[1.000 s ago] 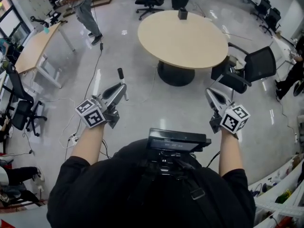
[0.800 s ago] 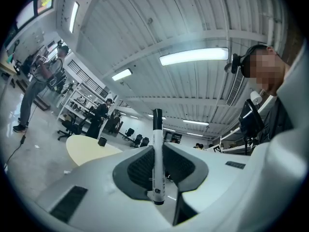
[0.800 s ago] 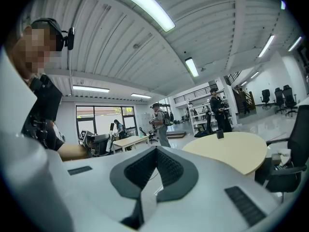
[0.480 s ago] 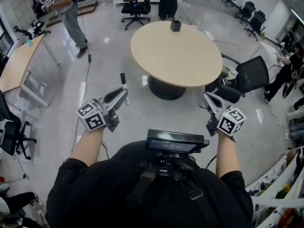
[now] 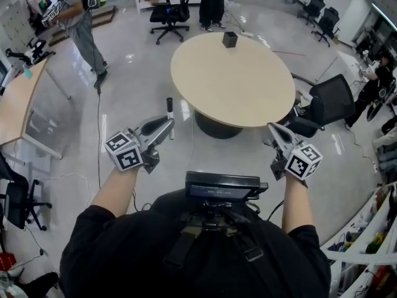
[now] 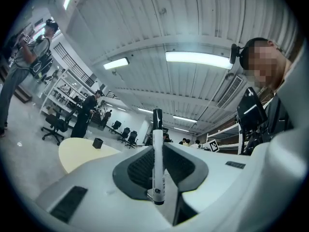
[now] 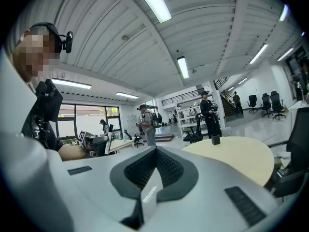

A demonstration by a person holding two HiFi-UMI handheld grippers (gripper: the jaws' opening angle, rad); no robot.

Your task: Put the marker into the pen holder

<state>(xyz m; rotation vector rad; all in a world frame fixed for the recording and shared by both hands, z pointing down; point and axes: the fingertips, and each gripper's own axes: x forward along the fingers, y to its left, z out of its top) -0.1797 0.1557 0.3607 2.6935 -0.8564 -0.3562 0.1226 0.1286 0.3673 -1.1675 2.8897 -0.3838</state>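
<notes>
Jaws of left gripper (image 5: 166, 125) pinch a white, black-capped marker (image 6: 158, 158), upright between them. Right gripper (image 7: 155, 152) jaws pressed together.

The marker (image 5: 170, 109), white barrel with a black cap, stands upright, clamped between the left gripper's (image 5: 162, 126) jaws, out over the floor. The pen holder (image 5: 230, 39), a small black cup, sits upright near the round beige surface's (image 5: 236, 79) far edge, well apart.

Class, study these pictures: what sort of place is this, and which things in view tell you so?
Most likely an open-plan office or lab workroom: a round table bearing a small black pen holder, wheeled office chairs, and a long desk at the side.
</notes>
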